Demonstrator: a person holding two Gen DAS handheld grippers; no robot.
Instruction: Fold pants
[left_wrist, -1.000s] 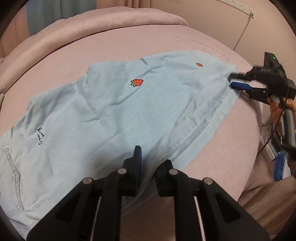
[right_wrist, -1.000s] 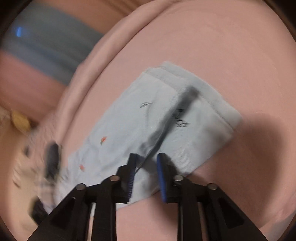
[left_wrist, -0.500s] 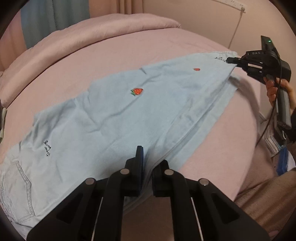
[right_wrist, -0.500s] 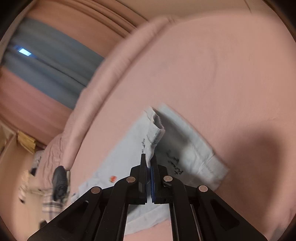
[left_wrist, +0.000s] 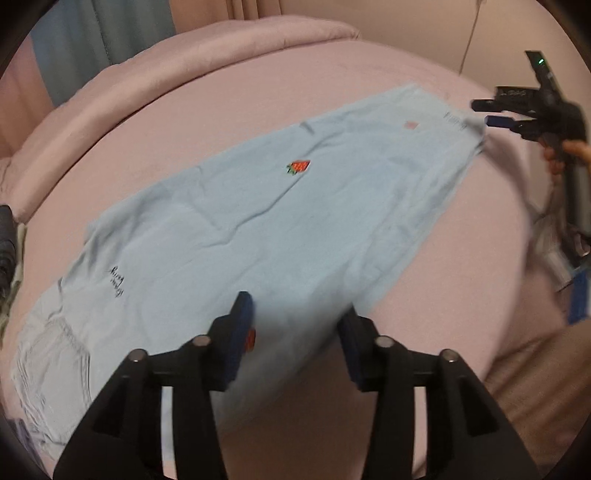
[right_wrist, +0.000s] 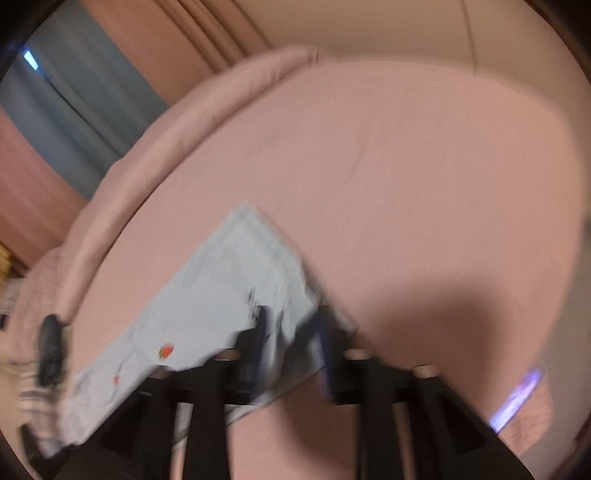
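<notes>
Left gripper (left_wrist: 295, 325) jaws opening, pads apart over near edge of pants (left_wrist: 258, 229) — cloth below, not pinched. Right gripper (left_wrist: 491, 112) jaws opening too, at far hem; picture blurred, no grip seen. Light-blue pants lay stretched flat across pink bed (left_wrist: 369, 66), strawberry patch (left_wrist: 298, 167) mid-leg — curtain (left_wrist: 103, 33) behind.

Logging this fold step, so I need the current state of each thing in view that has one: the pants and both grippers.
Light blue strawberry-print pants: lying flat along the pink bed, one long edge folded over, hem end partly lifted.
Left gripper: jaws opening, pants fabric between them, pads not pressing.
Right gripper: jaws opening at the hem, blurred; cloth lies between them.
</notes>
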